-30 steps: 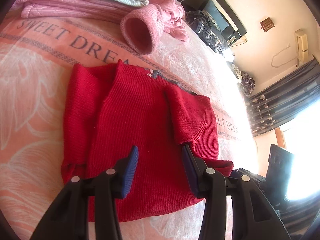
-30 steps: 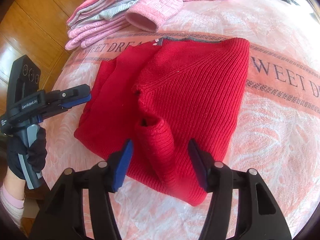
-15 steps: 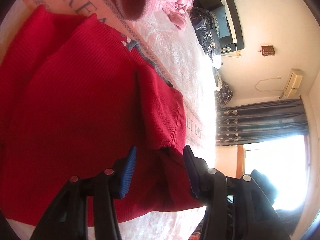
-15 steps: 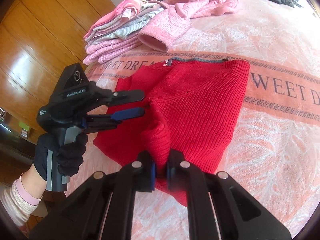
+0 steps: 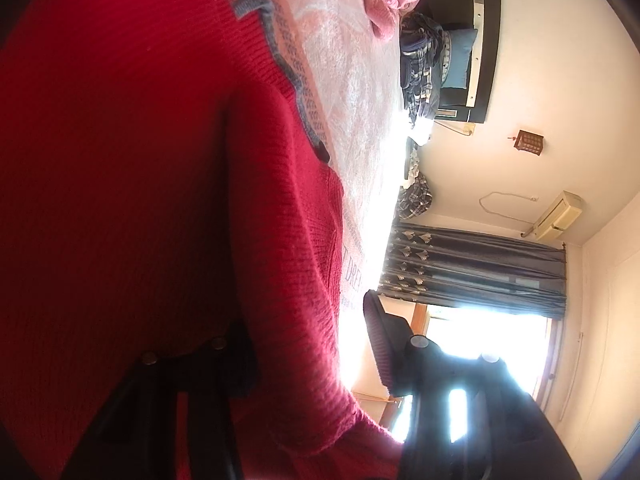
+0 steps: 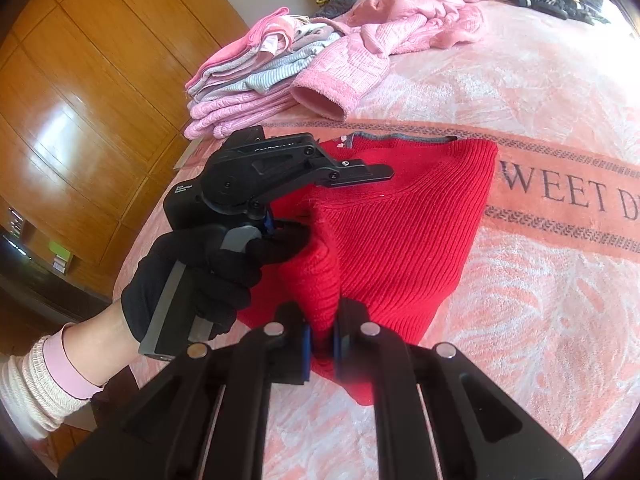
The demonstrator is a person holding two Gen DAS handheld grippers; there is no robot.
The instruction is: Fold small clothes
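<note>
Right wrist | right gripper (image 6: 320, 344) clamps red sweater (image 6: 404, 216) fold | bedspread (image 6: 540, 92)

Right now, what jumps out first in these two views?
The red knit sweater dominates, spread on the pink "SWEET DREAMS" blanket with its near edge pinched in the right gripper. A black-gloved hand brings the left gripper in at the sweater's left side. Behind lies a stack of folded pink clothes.

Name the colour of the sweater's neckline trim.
Grey, on the red sweater; clearest in the right wrist view.
</note>
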